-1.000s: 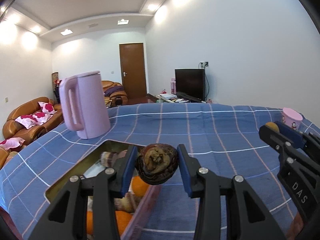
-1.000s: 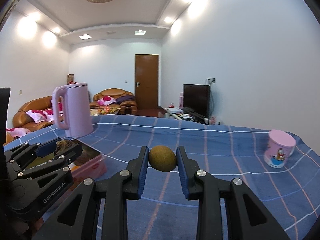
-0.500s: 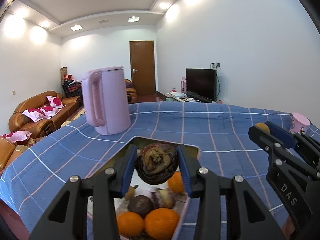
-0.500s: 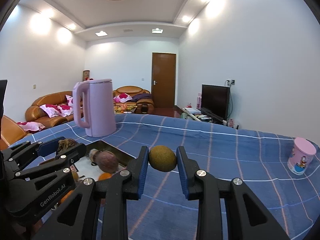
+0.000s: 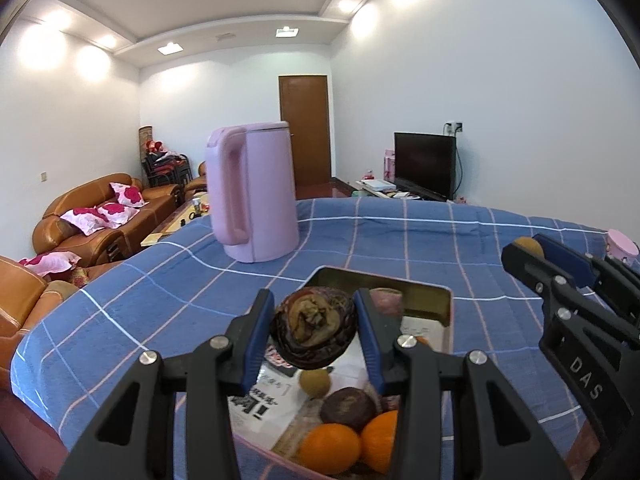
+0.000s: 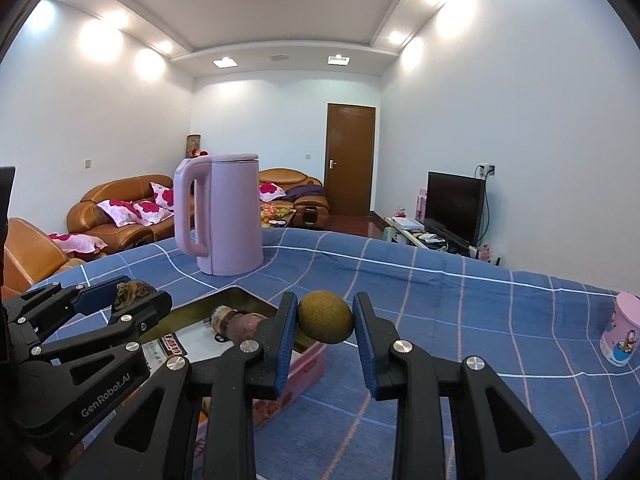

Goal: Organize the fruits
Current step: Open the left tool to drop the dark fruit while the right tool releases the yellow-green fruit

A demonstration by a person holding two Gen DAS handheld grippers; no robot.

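Observation:
My left gripper point(image 5: 314, 332) is shut on a dark purple-brown wrinkled fruit point(image 5: 314, 334) and holds it above the open tin tray point(image 5: 444, 300). The tray holds oranges point(image 5: 330, 450), a dark round fruit point(image 5: 348, 408) and a small brown fruit point(image 5: 315, 384). My right gripper point(image 6: 325, 318) is shut on a green-brown kiwi point(image 6: 325, 318), held above the cloth just right of the tray point(image 6: 308, 360). The right gripper also shows in the left wrist view point(image 5: 532, 252), and the left gripper shows in the right wrist view point(image 6: 132, 294).
A tall pink kettle point(image 5: 256, 192) stands behind the tray on the blue checked tablecloth point(image 5: 400, 236). A pink printed cup point(image 6: 622, 330) stands at the far right. Sofas point(image 5: 100, 220) lie beyond the table's left edge.
Both grippers moved left with their fruits. The left gripper now hangs over the middle of the tray; the right gripper has come up beside the tray's right edge.

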